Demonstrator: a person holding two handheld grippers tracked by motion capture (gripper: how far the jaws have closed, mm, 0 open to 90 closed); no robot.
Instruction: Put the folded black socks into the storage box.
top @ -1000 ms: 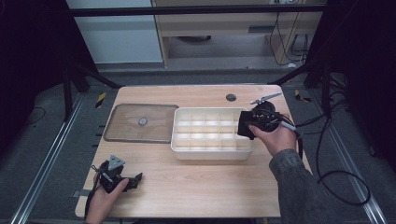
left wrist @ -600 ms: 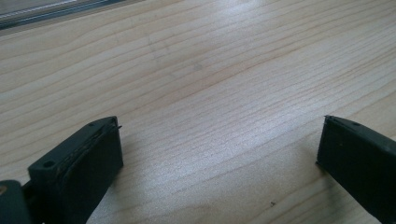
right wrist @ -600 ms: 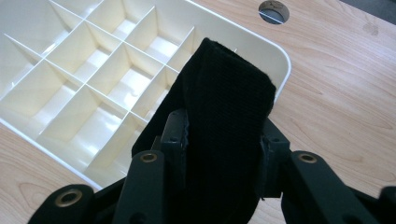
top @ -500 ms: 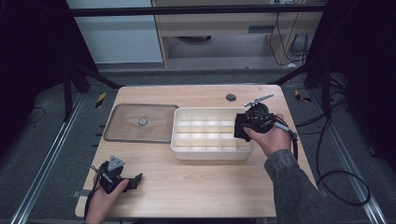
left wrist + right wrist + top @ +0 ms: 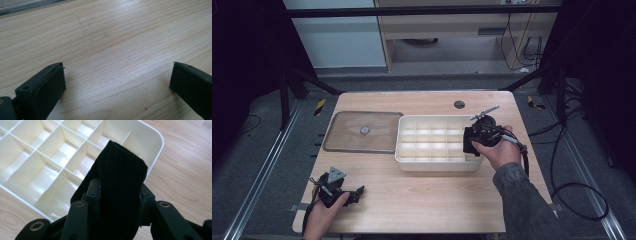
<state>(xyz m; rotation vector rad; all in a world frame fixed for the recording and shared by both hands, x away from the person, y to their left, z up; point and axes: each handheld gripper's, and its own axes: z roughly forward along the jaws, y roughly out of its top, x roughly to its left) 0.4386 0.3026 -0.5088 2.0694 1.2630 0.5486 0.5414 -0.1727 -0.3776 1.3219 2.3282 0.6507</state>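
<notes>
A cream divided tray (image 5: pixel 407 159) with several empty compartments sits in the middle of the wooden table (image 5: pixel 432 195). My right gripper (image 5: pixel 468 141) hovers over the tray's right end, shut on a folded black cloth (image 5: pixel 120 185) that sticks up between the jaws above the tray's (image 5: pixel 155 137) corner compartments. My left gripper (image 5: pixel 358 192) rests low near the table's front left corner. In the left gripper view its jaws stand wide apart over bare wood (image 5: pixel 112 57), with nothing between them.
A clear flat lid (image 5: pixel 362 131) with a small centre knob lies left of the tray. A round hole (image 5: pixel 459 104) is in the table near the far edge. Cables trail off the right side of the table.
My right gripper has shifted slightly left and nearer with the black cloth, now over the tray's right end. The left gripper has stayed put.
</notes>
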